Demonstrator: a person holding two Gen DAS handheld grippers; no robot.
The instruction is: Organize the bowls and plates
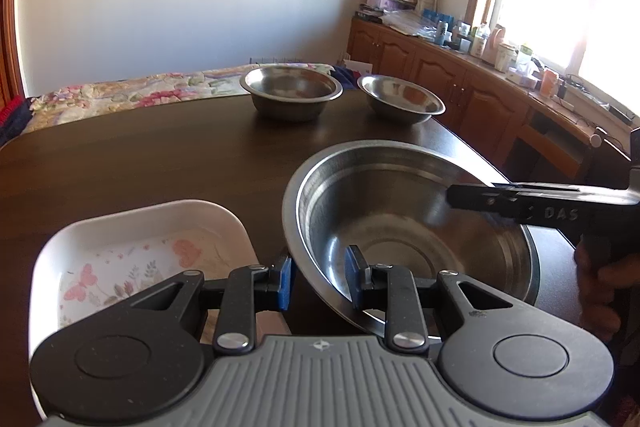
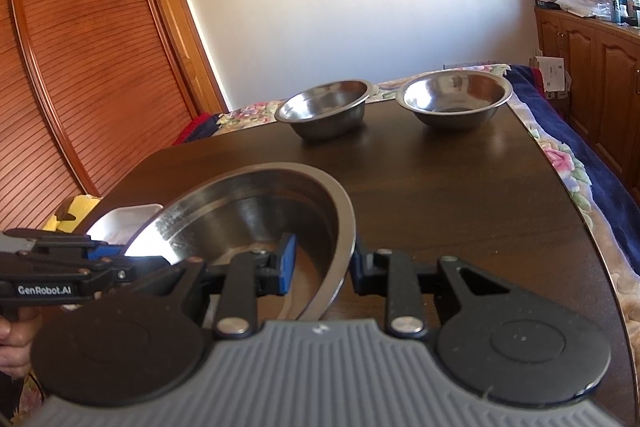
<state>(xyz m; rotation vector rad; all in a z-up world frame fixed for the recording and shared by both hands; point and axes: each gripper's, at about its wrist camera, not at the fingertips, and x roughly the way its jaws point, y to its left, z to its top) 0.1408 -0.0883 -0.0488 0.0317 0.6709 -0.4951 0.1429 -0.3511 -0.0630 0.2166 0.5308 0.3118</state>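
A large steel bowl [image 1: 400, 223] sits near the front of the dark table. My left gripper [image 1: 320, 279] straddles its near-left rim, one blue pad outside and one inside, with a gap showing beside the rim. My right gripper [image 2: 322, 263] straddles the opposite rim of the same bowl [image 2: 256, 211] in the same way. The right gripper also shows in the left wrist view [image 1: 480, 201], the left one in the right wrist view [image 2: 100, 259]. A white square floral dish [image 1: 136, 251] lies left of the bowl. Two smaller steel bowls [image 1: 292, 91] [image 1: 400, 99] stand at the far edge.
The dark wooden table [image 1: 160, 163] ends at a bed with a floral cover [image 1: 140, 91] behind it. Wooden cabinets with clutter [image 1: 460, 67] run along the right under the window. A wooden wardrobe [image 2: 80, 67] stands on the left in the right wrist view.
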